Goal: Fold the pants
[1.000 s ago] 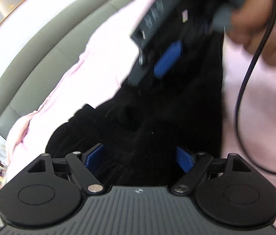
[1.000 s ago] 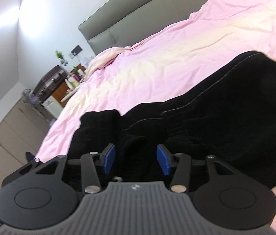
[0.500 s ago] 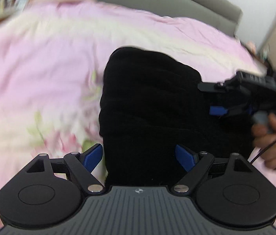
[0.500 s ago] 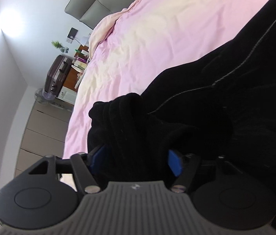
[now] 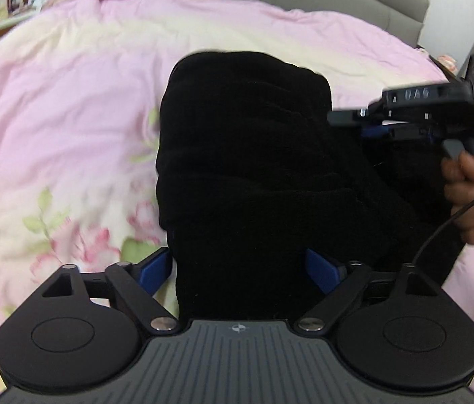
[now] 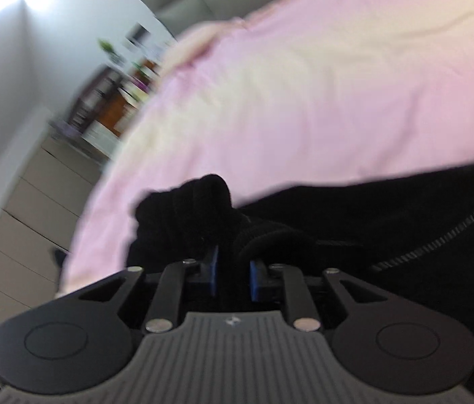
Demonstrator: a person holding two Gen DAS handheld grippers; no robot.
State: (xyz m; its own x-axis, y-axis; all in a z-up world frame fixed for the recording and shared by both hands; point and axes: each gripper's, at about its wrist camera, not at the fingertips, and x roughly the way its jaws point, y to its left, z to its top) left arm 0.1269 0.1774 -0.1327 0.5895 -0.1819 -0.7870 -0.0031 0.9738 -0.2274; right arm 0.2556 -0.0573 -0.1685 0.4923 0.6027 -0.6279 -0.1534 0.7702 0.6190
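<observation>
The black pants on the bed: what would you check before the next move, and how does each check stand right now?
1. Right gripper has cloth: ok, its blue pads are nearly together with a bunch of the pants between them.
2. Left gripper has cloth: not ok, its jaws stand wide with fabric lying between them, unpinched.
3. Pants lie on the bed cover: ok, mostly bundled there.
4. Layers lie flat and even: cannot tell, the black cloth shows little detail and looks lumpy.
5. Grippers are apart: ok, the right one is off to the side in the left wrist view.
</observation>
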